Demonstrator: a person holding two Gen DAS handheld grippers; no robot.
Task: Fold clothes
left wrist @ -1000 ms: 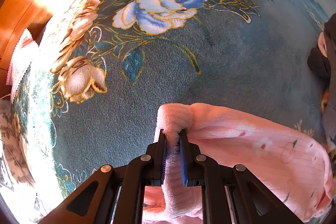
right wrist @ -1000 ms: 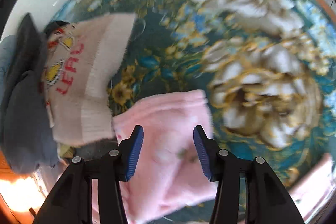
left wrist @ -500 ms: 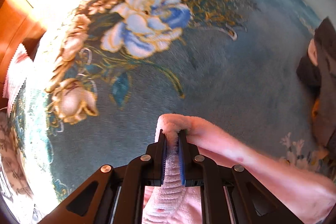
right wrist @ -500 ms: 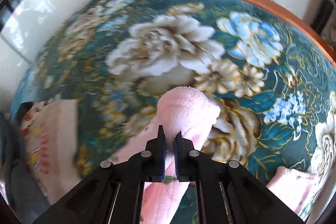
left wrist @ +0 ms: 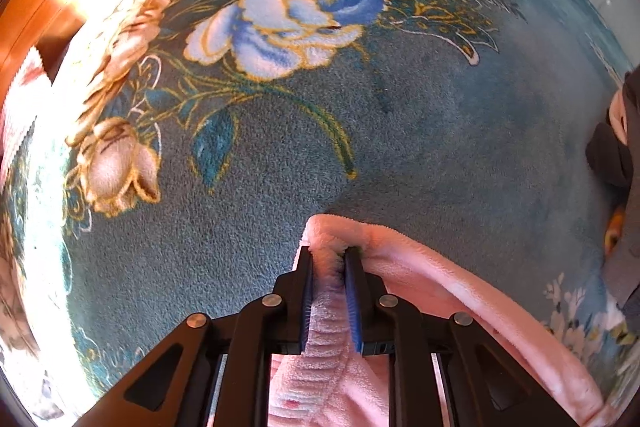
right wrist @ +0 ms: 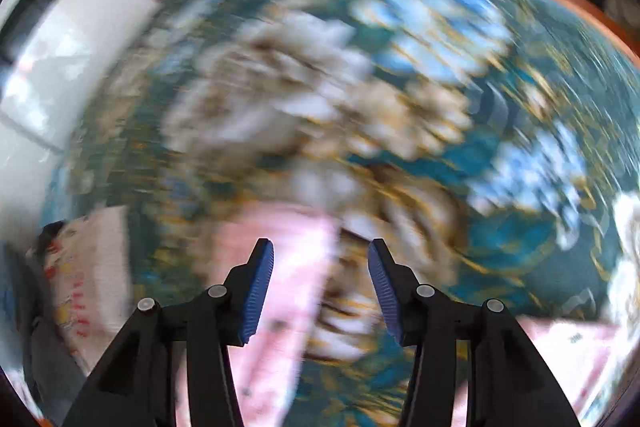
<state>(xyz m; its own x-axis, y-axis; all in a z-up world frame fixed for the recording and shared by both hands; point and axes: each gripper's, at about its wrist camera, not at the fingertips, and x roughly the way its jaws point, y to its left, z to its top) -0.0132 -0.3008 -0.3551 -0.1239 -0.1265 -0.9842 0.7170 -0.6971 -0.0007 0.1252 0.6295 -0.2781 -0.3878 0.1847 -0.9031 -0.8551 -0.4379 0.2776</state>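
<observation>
Half a second before, my right gripper [right wrist: 320, 287] was clamped on the pink fleece garment [left wrist: 460, 291]; its jaws now stood apart, the cloth released onto the floral carpet [left wrist: 440, 131]. My left gripper [left wrist: 328, 291] remained clenched on the garment's corner. Bare carpet lay ahead; dark clothes [left wrist: 624, 155] bounded the right edge.

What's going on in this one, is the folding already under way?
Yes. A person is folding a pink fleece garment on a floral carpet. The left hand-held gripper is shut on a bunched edge of it. The right hand-held gripper is open above the garment, holding nothing; its view is motion-blurred. Other clothes lie nearby.
</observation>
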